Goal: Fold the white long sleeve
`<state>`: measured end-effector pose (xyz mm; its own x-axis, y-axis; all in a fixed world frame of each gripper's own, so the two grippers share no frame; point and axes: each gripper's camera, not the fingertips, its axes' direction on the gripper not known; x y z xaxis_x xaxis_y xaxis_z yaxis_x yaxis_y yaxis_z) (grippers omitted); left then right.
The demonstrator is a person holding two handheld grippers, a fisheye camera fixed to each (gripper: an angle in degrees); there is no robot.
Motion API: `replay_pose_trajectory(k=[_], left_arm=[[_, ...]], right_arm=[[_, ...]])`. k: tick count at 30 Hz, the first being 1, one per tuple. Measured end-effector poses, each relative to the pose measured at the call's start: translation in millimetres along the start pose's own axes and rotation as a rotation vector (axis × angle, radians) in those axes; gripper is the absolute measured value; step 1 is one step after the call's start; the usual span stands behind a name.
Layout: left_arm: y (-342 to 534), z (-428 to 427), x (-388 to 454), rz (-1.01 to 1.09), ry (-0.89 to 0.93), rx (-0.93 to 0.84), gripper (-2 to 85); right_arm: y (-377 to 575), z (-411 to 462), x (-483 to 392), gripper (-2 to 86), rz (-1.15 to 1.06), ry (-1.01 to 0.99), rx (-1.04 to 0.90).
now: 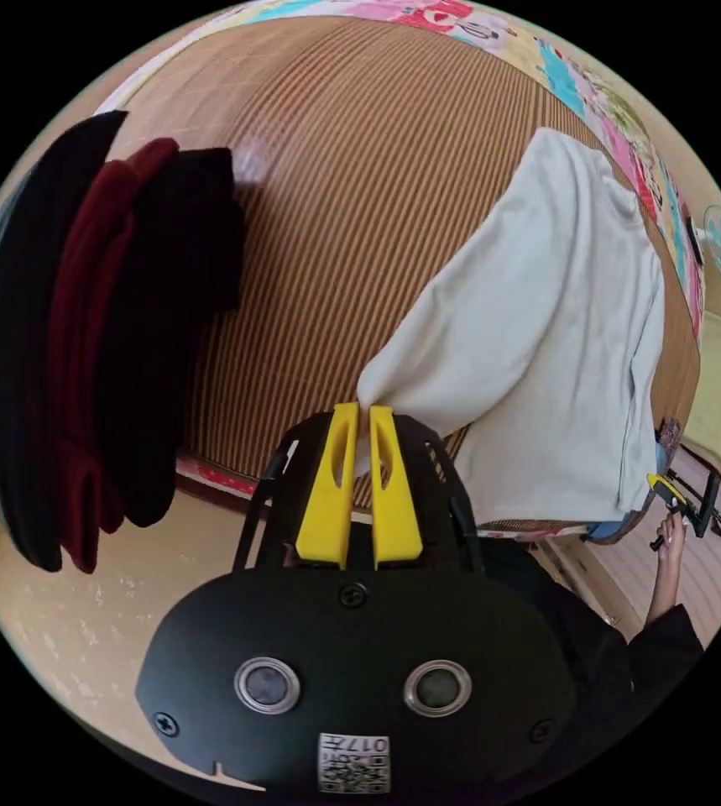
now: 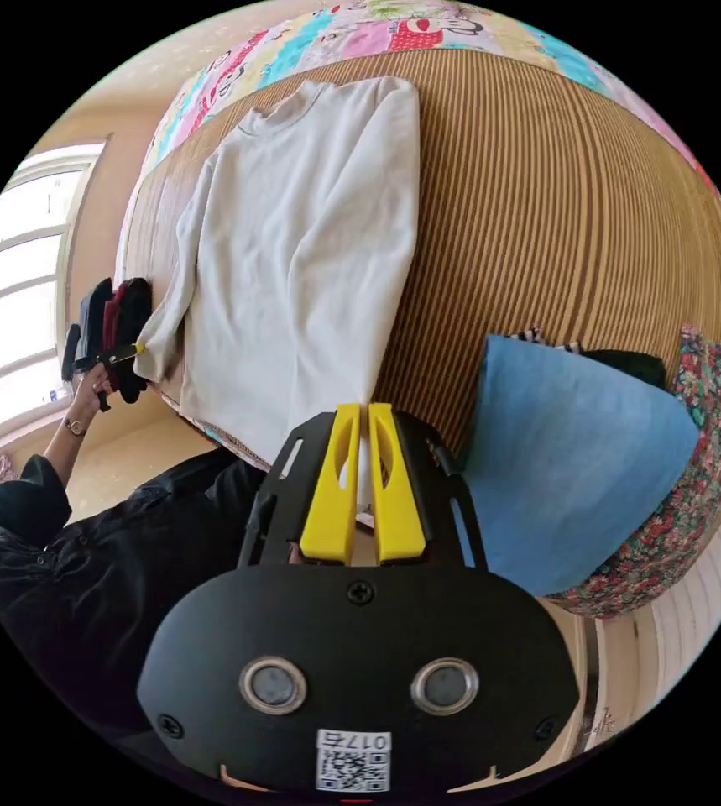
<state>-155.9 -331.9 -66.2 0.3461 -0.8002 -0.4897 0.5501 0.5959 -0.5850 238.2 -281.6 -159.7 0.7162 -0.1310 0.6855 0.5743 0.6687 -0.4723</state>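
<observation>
The white long sleeve (image 1: 536, 336) lies spread on a brown striped mat (image 1: 360, 185), body flat. My left gripper (image 1: 363, 413) is shut on the cuff end of one sleeve, pulled off to the side. In the right gripper view the same shirt (image 2: 293, 252) stretches away with its collar at the far end. My right gripper (image 2: 363, 411) is shut on the shirt's bottom hem at the near edge. The left gripper (image 2: 129, 350) shows far off there, held in a hand and pinching the sleeve. The right gripper (image 1: 669, 491) shows at the hem in the left gripper view.
A pile of dark and maroon clothes (image 1: 100, 353) sits on the mat's edge beside the left gripper. A folded blue cloth (image 2: 570, 453) lies on a floral garment (image 2: 704, 470) near the right gripper. A person in a black sleeve (image 2: 83, 554) stands by the mat. A window (image 2: 7, 302) is behind.
</observation>
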Motion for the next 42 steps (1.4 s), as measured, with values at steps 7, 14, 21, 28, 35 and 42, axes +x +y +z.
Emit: replay_pose_trajectory(k=[7,14,21,28,35,42], left_arm=[[19,-92,-93,-0.376,0.033,0.357,9.0],[16,41,46,0.268,0.252,-0.005,8.1],[51,95,12,0.145,0.137,-0.298,0.9],[63,68,-168,-0.45,0.682,0.092,10.5],[29,92,-282,-0.841,0.861,0.397,10.5],[33,128,-280,-1.007,1.092,0.579,3.5]], right_arm=[[39,-134,75,6.2,0.317,0.38,0.334],[16,21,-13,7.4,-0.048,-0.003,0.145],[91,100,-31,5.4,-0.124,0.1,-0.002],[130,83,20,3.2,0.087,-0.13,-0.135],[127,65,49,2.7,0.076,-0.164,-0.232],[128,51,77,2.6,0.134,-0.227,-0.292]])
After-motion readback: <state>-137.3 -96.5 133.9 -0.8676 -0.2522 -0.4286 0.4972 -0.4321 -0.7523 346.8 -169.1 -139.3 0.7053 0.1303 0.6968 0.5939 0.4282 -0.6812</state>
